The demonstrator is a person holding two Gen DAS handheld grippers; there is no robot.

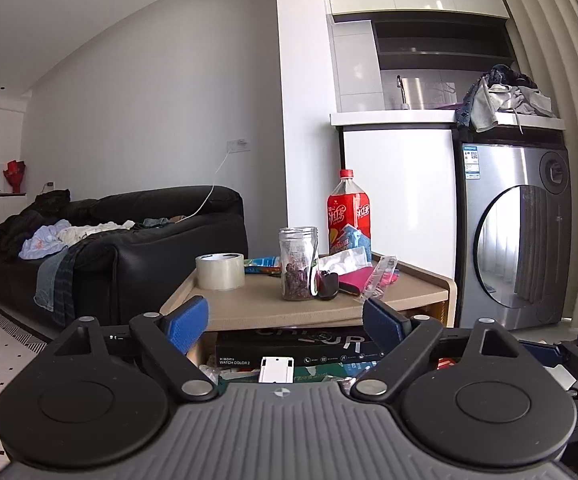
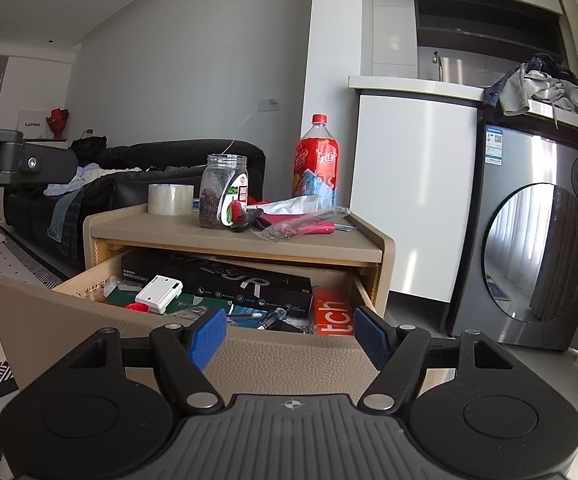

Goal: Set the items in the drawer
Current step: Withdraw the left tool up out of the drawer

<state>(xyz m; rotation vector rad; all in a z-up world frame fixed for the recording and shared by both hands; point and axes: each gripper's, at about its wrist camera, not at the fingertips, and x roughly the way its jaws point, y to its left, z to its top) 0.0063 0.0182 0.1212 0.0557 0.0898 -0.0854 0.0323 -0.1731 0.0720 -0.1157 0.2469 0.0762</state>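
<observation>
While the sofa [image 2: 137, 168] and the washing machine [image 2: 537, 240] fill the background, a beige bedside cabinet [image 2: 385, 252] stands between them with its drawer [image 2: 89, 320] pulled out. The drawer holds a black watch box [image 2: 217, 280], a small white box [image 2: 159, 292] and an orange box [image 2: 333, 316]. On the cabinet top stand a red drink bottle [image 2: 317, 156], a clear jar [image 2: 223, 192] and a roll of tape [image 2: 171, 199], with a pink pouch [image 2: 313, 227] under a clear plastic bag [image 2: 305, 222]. The right gripper [image 2: 291, 338] hovers at the drawer front, jaws spread wide, holding nothing. The left gripper [image 1: 285, 322] faces the cabinet, equally wide open and empty.
</observation>
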